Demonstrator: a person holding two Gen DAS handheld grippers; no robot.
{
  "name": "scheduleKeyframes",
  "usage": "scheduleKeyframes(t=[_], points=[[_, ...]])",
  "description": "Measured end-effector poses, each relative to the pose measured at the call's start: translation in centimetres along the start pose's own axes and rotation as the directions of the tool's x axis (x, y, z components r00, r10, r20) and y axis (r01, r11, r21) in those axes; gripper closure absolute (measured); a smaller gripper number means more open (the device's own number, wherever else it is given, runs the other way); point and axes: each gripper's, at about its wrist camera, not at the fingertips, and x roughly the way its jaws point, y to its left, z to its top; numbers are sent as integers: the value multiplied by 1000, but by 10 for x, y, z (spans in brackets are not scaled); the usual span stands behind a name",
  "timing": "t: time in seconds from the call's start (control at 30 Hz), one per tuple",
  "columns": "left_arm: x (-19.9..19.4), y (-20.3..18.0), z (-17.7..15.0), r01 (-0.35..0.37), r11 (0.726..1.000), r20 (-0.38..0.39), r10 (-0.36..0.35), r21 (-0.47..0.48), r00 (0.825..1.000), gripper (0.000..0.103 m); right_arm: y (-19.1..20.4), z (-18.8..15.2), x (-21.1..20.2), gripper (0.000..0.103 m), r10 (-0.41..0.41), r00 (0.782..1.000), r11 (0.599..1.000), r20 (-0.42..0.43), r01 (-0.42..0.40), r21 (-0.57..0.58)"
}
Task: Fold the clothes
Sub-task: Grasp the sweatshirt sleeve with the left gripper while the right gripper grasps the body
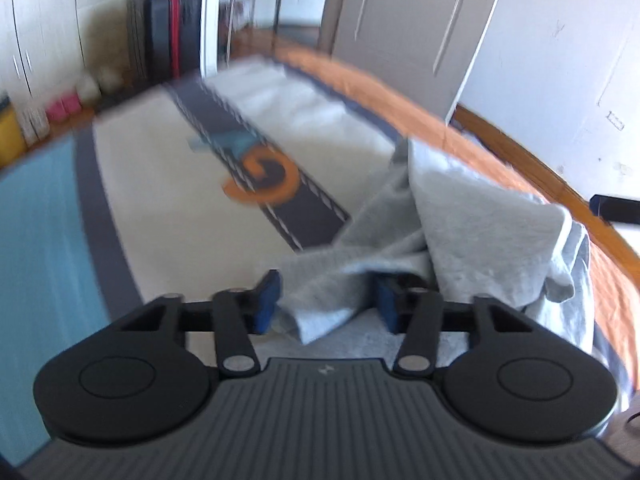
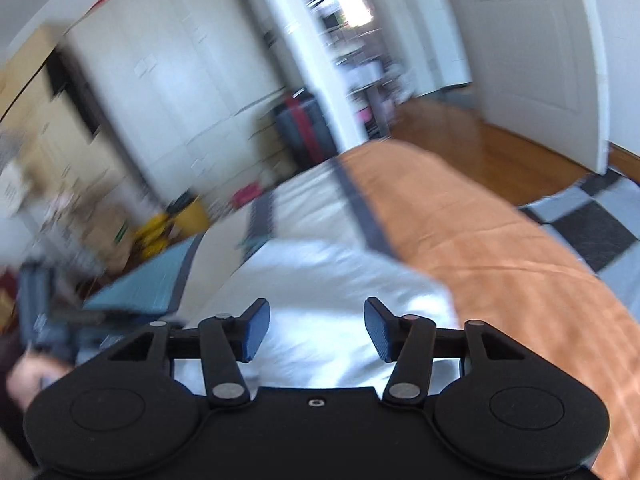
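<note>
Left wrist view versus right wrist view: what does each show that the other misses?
Only the left wrist view shows the grey garment, bunched between the open left gripper, and the bedspread's orange G. Only the right shows the checkered floor and the open, empty right gripper. Both share the bed's orange edge and a dark suitcase.

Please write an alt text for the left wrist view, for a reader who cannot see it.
A crumpled grey garment lies on a bed, with one fold between the blue pads of the open left hand-held gripper. The picture is blurred.
</note>
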Motion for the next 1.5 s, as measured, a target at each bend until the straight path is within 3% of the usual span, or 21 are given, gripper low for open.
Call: scheduleKeyframes(t=[0.03,0.07,0.13,0.17,0.2,0.23,0.3,0.33,0.43,0.53,0.73,0.87,0.97,1.0,1.1,1.13,1.17,1.2,1.3,1.4,1.5], points=[[7,1,0,8,1000,-36,-8,-19,999,56,8,-2,7,28,9,1000,997,-11,-10,-73],[11,2,-2,14,999,-48,-16,-35,999,56,15,-5,15,14,8,1000,985,-20,-11,-170],[16,3,-3,15,998,-47,-18,-53,999,72,26,-9,33,12,-3,999,951,-39,-9,-310],[16,4,-2,11,998,-42,-13,-58,999,95,25,-8,42,12,-19,998,950,-53,1,-314],[14,4,-1,2,998,-29,-4,-61,1000,96,24,-7,51,14,-34,997,948,-66,11,-317],[10,4,0,-14,998,-3,14,-66,1000,96,23,-6,61,20,-50,996,947,-80,21,-321],[-1,2,3,-71,996,56,74,-51,996,97,20,-3,74,79,-69,992,949,-107,32,-315],[-10,1,5,-114,993,95,117,-37,989,97,17,1,70,93,-68,993,956,-93,38,-290],[-39,4,12,-211,976,197,216,-43,956,97,3,12,44,97,-85,996,975,28,89,-203],[-71,16,17,-300,950,273,313,-88,910,97,-12,16,16,97,-138,977,981,160,157,-118],[-136,50,6,-339,924,369,381,-175,848,97,-41,6,12,96,-207,971,977,123,211,-25],[-165,63,-16,-457,872,411,486,-174,771,97,-26,3,21,97,-202,975,974,95,210,-85],[-193,71,-35,-491,846,449,529,-209,720,96,-11,5,6,97,-195,971,969,136,212,-125],[-206,73,-43,-494,838,474,541,-232,695,96,-7,7,-1,97,-200,967,966,159,222,-136],[-249,72,-70,-505,809,566,577,-300,589,96,2,10,-23,97,-257,935,935,244,305,-182],[-262,72,-79,-508,801,580,587,-316,565,96,2,12,-29,97,-268,926,928,265,322,-186],[-272,74,-86,-494,805,578,585,-329,569,96,1,13,-34,97,-257,928,934,270,310,-175],[-279,77,-93,-466,819,569,569,-334,593,96,0,13,-38,97,-238,934,944,268,287,-161],[-278,91,-112,-420,858,480,514,-296,711,97,2,11,-38,98,-189,958,960,216,226,-164],[-252,104,-140,-433,861,376,507,-267,776,97,14,3,-7,98,-176,983,947,56,185,-263],[-219,120,-140,-438,867,252,491,-240,834,97,31,-2,19,100,-183,983,908,-23,160,-386]])
